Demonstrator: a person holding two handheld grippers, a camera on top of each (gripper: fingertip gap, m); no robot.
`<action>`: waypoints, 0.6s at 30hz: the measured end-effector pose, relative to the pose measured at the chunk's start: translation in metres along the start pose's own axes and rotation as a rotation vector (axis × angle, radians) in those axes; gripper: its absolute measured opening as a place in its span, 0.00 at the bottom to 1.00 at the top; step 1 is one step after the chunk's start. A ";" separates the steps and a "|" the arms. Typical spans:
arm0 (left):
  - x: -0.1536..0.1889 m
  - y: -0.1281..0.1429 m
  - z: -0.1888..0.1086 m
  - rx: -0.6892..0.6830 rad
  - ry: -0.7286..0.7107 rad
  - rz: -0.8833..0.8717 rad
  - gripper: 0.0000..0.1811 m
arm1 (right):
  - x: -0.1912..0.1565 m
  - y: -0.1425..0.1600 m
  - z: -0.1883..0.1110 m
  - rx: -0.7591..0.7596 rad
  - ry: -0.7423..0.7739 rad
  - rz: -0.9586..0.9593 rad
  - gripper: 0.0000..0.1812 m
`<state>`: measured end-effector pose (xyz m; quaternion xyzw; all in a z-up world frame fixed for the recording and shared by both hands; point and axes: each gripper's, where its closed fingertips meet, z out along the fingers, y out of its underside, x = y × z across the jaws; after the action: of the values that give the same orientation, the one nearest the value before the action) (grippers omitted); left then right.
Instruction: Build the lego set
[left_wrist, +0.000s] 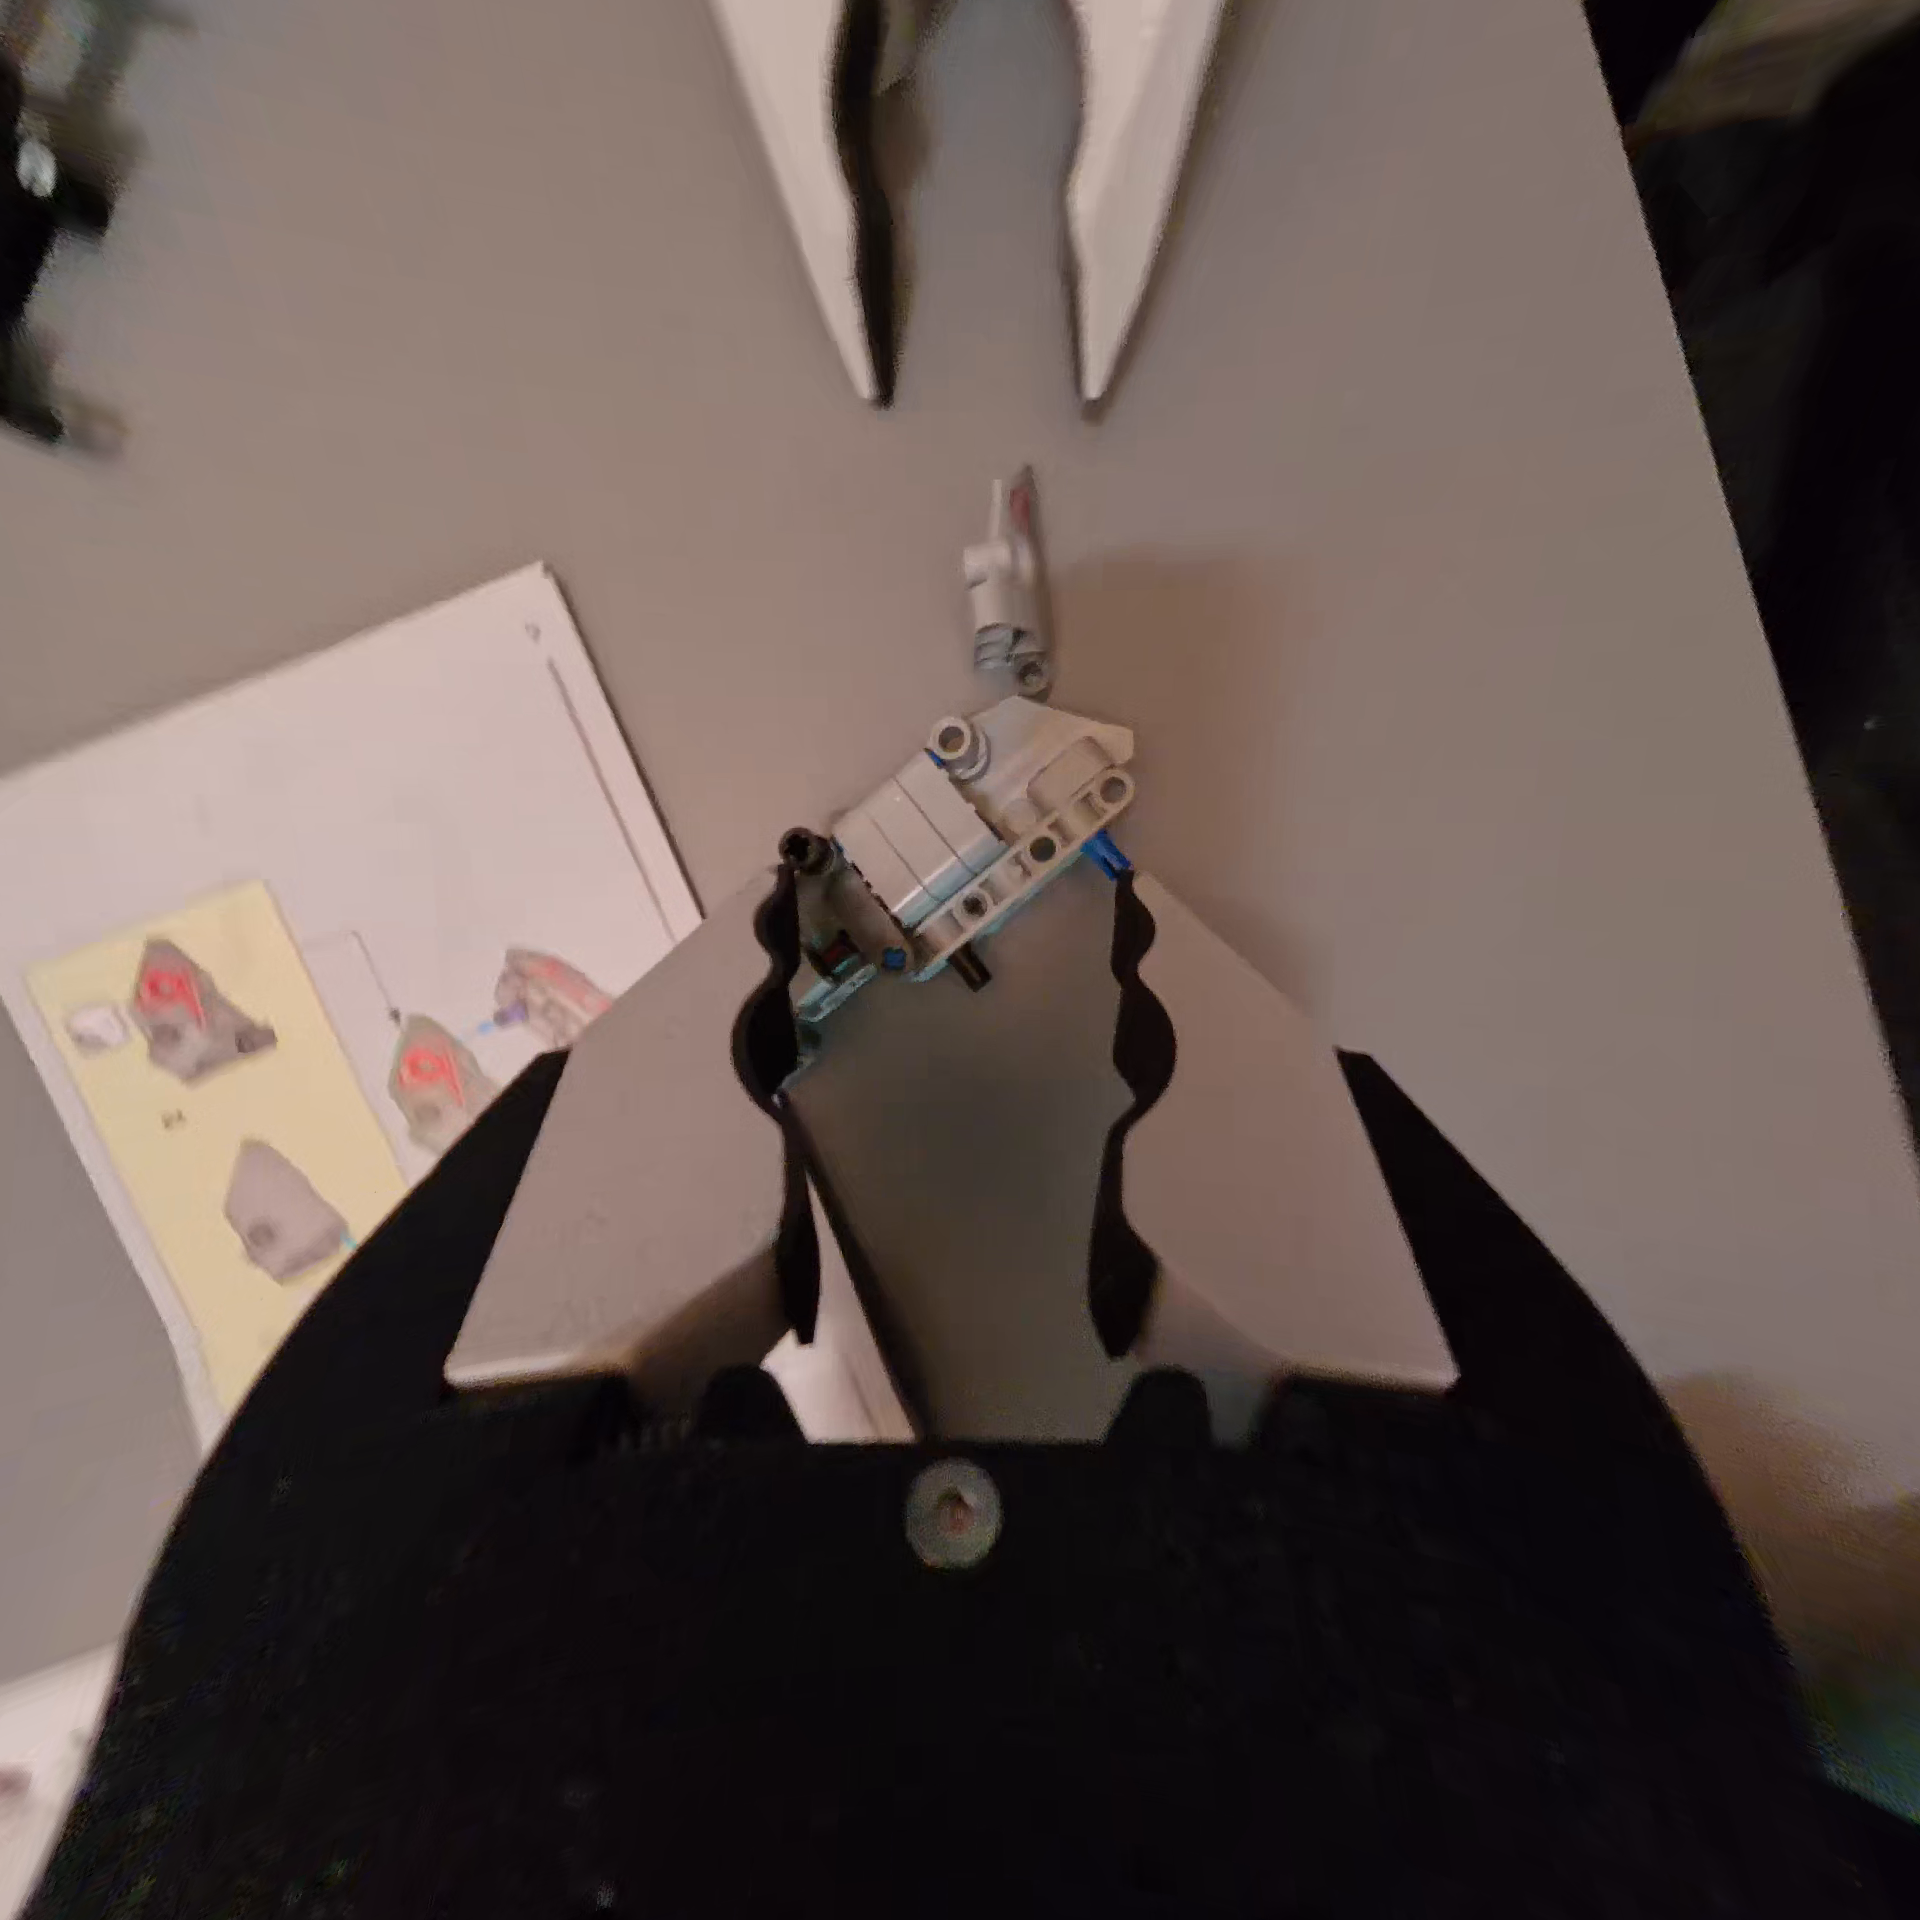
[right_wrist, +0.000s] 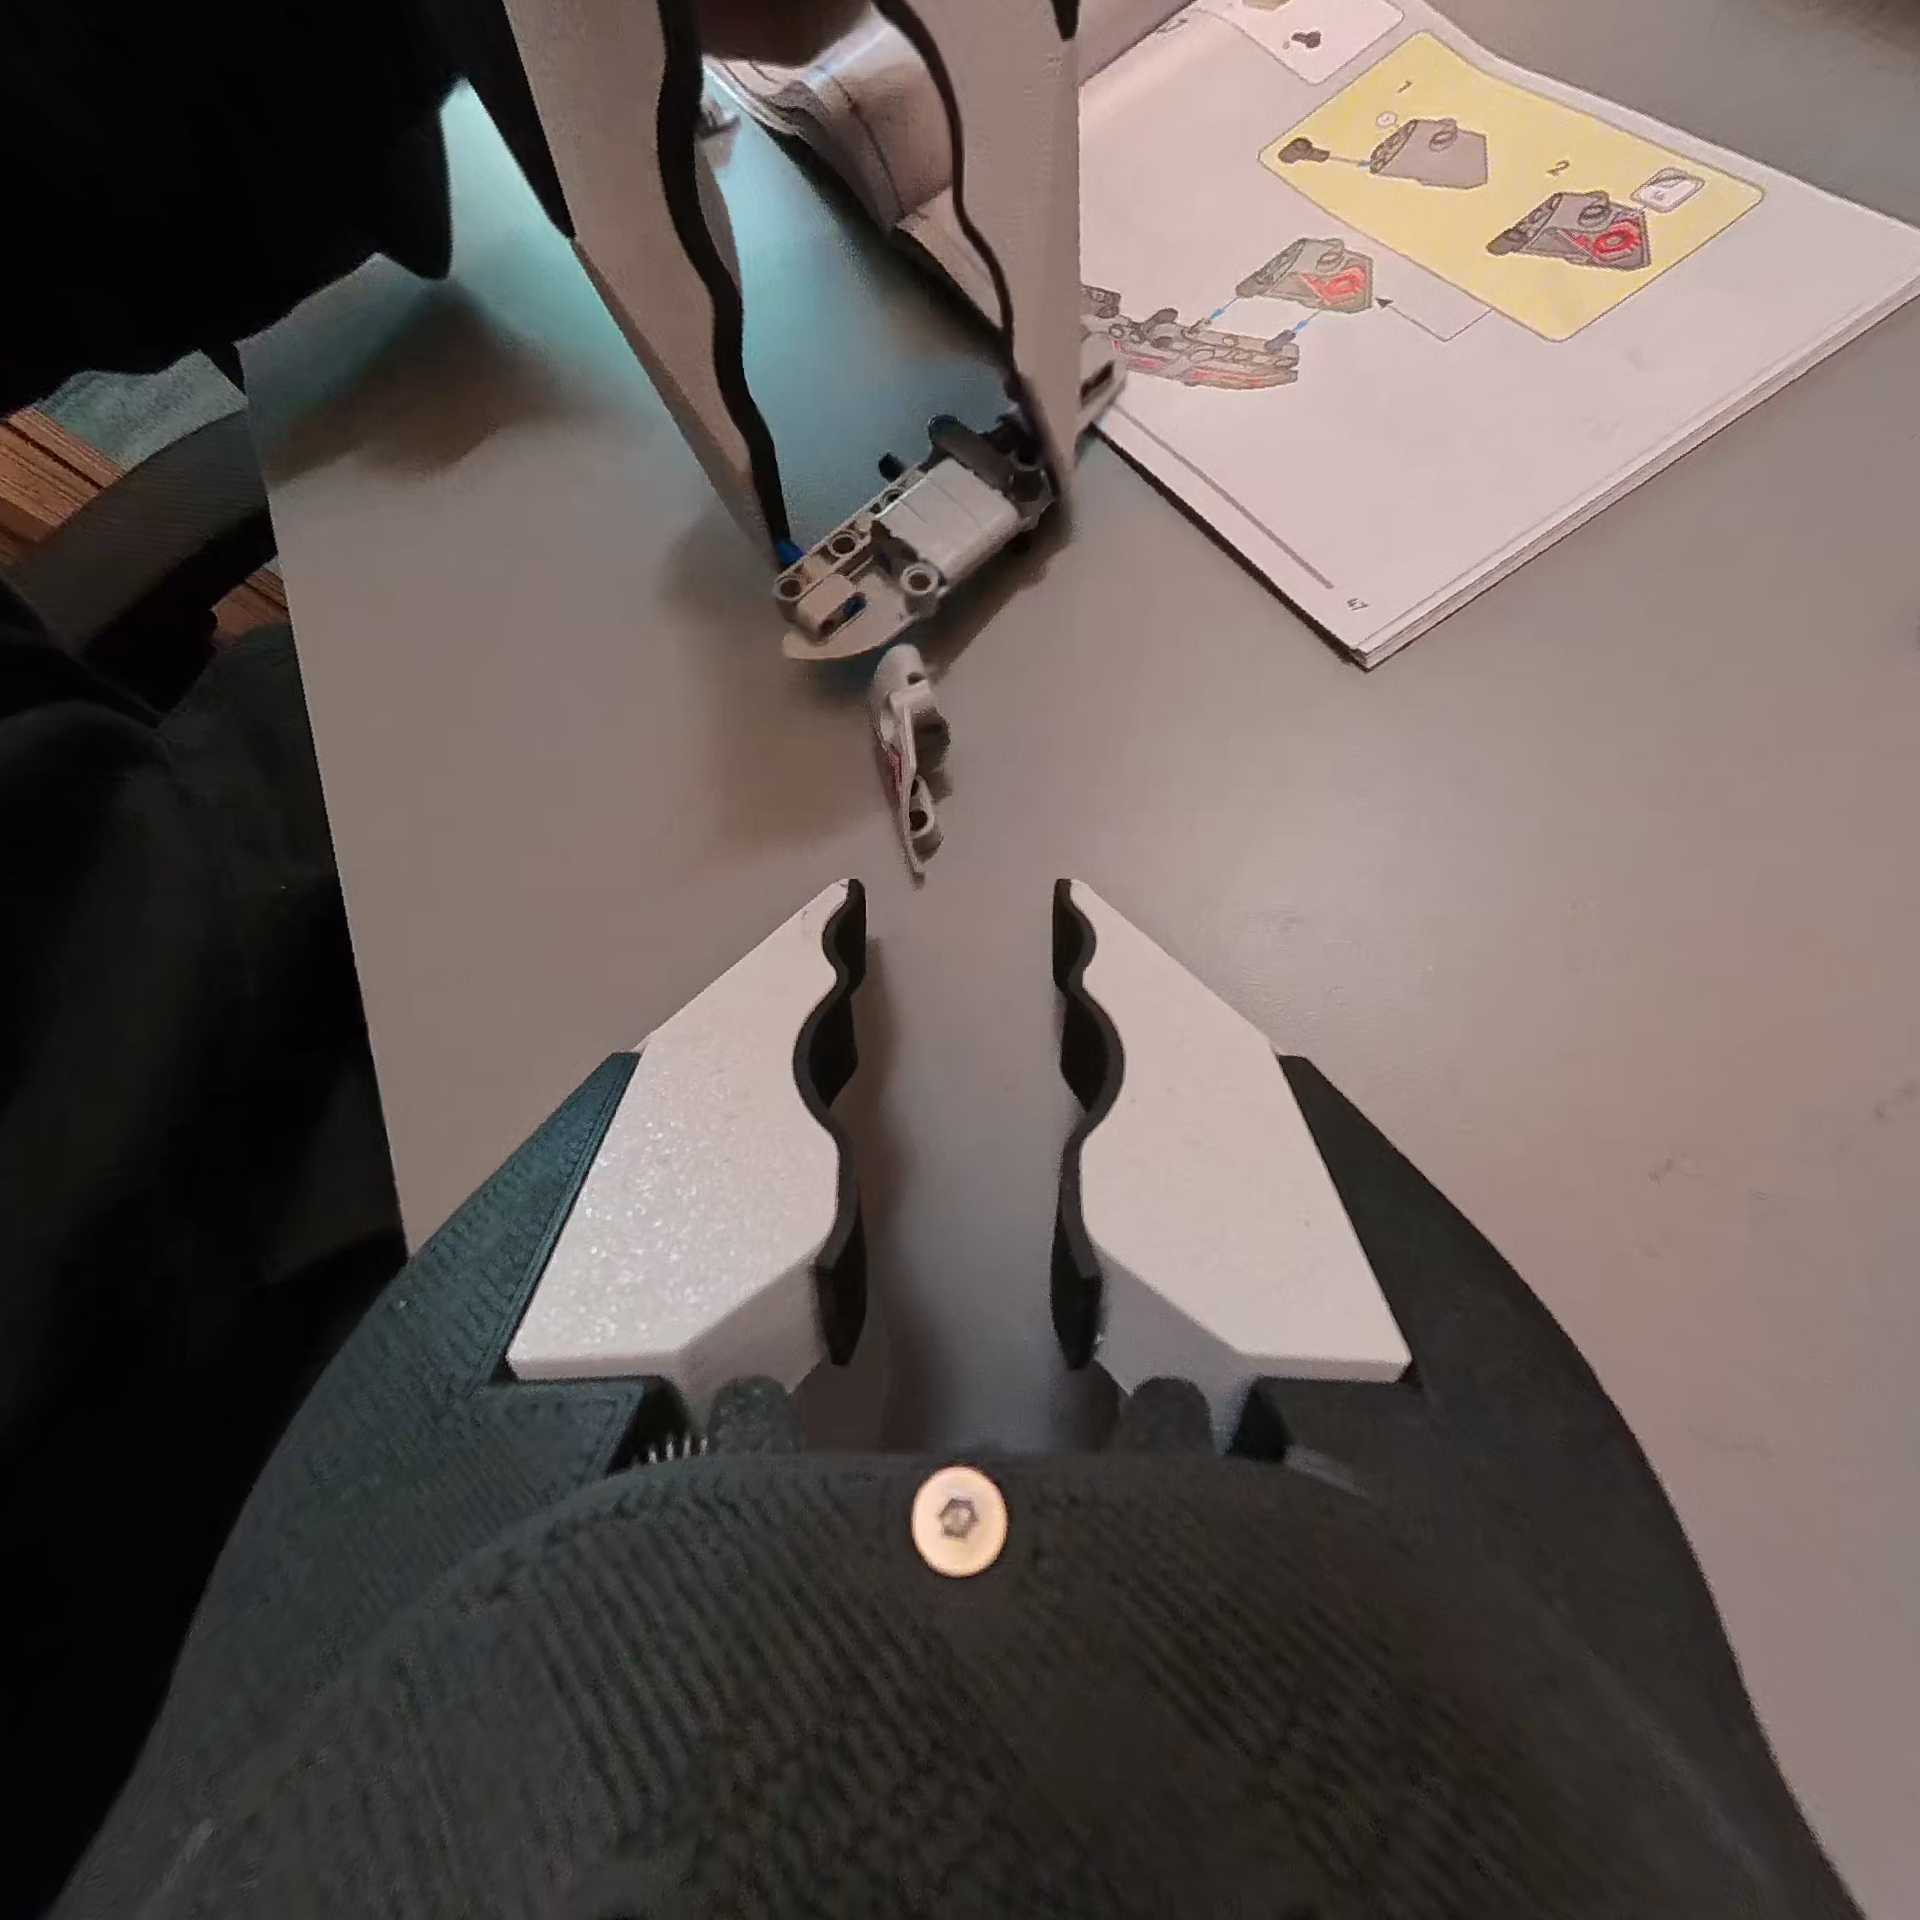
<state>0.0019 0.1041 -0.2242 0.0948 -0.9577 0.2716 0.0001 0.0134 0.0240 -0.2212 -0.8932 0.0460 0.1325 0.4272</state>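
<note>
A grey lego assembly (left_wrist: 977, 831) with blue and black pins lies on the grey table (left_wrist: 416, 364). My left gripper (left_wrist: 956, 883) is shut on it, one fingertip at each end; the right wrist view shows the same hold on the assembly (right_wrist: 914, 520) by the left gripper (right_wrist: 914, 499). A small grey piece with a red mark (left_wrist: 1003, 582) lies loose just beyond it, between the two grippers. My right gripper (right_wrist: 958, 894) is open and empty, its tips just short of that small piece (right_wrist: 912, 748). It also shows in the left wrist view (left_wrist: 985, 395).
An open instruction booklet (left_wrist: 312, 883) lies on the table beside the assembly, also in the right wrist view (right_wrist: 1455, 364). The table edge (right_wrist: 312, 727) runs close by, with a person's dark clothing (right_wrist: 125, 935) past it. Dark objects (left_wrist: 42, 260) sit far left. There is about 9 cm between the tips of the two grippers.
</note>
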 end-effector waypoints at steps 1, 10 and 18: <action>0.000 0.001 -0.002 -0.008 -0.014 -0.072 0.29 | -0.001 0.000 0.000 -0.002 -0.004 -0.006 0.20; 0.040 -0.035 -0.038 0.239 0.431 -0.739 0.29 | -0.030 -0.043 0.002 0.152 0.072 -0.420 0.31; 0.042 -0.065 -0.059 0.417 0.672 -0.831 0.29 | -0.046 -0.092 0.000 0.280 0.093 -0.641 0.11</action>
<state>-0.0301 0.0734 -0.1377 0.3698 -0.7137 0.4472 0.3924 -0.0131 0.0802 -0.1394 -0.8000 -0.1995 -0.0565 0.5630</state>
